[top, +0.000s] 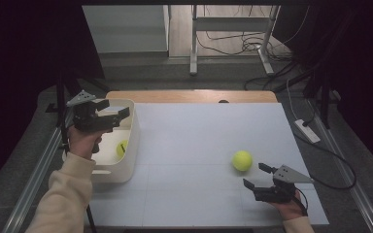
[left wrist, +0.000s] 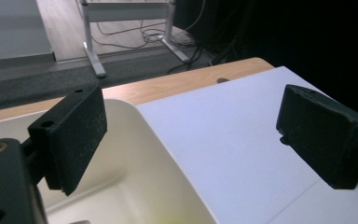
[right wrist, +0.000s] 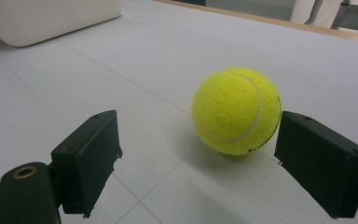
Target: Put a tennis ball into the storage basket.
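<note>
Two tennis balls show: one (top: 242, 160) lies on the bench (top: 199, 141) at lower right, just beyond your right tool (top: 258, 175), jaws wide. Another (top: 121, 148) sits in the white bin (top: 128, 145) at left, under your empty, wide-open left tool (top: 114, 110).

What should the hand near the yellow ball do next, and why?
Probably nudge the right tool forward until the ball sits between its jaws, then squeeze. The jaws stand open and the ball lies just ahead on the white table, untouched. Another ball already rests in the white bin, where the left tool hovers open and empty, so this one likely goes there too.
</note>
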Available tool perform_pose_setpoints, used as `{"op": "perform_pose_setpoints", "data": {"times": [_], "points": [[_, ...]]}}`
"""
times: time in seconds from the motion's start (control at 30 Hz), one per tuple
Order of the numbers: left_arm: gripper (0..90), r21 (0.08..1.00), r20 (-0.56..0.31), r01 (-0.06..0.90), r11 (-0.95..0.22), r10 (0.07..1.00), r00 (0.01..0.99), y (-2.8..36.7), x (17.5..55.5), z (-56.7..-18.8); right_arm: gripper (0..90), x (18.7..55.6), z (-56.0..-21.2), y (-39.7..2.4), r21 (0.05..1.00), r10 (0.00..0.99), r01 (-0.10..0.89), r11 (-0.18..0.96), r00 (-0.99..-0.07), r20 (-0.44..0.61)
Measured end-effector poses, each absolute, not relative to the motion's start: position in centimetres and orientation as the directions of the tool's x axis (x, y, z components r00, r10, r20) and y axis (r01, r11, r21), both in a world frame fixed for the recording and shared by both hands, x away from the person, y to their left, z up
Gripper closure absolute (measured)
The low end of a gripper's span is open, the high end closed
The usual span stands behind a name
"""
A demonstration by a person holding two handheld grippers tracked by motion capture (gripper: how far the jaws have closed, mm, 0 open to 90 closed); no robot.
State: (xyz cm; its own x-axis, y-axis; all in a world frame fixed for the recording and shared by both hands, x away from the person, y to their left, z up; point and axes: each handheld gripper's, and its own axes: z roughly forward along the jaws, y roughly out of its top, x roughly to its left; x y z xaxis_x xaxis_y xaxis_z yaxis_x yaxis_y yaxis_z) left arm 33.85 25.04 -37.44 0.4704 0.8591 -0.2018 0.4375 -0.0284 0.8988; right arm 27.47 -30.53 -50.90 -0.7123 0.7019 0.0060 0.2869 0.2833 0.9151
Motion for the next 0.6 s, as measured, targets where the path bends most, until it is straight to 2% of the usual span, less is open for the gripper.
{"op": "perform_pose_setpoints", "data": {"times": [0.6], "points": [[9.8, 0.911, -0.169, 0.401, -0.097, 0.8, 0.576, 21.9, 32.5, -37.6, 14.1, 27.6, -50.9, -30.4, 0.916, 0.693, 0.276, 0.291, -0.721, -0.003]]}}
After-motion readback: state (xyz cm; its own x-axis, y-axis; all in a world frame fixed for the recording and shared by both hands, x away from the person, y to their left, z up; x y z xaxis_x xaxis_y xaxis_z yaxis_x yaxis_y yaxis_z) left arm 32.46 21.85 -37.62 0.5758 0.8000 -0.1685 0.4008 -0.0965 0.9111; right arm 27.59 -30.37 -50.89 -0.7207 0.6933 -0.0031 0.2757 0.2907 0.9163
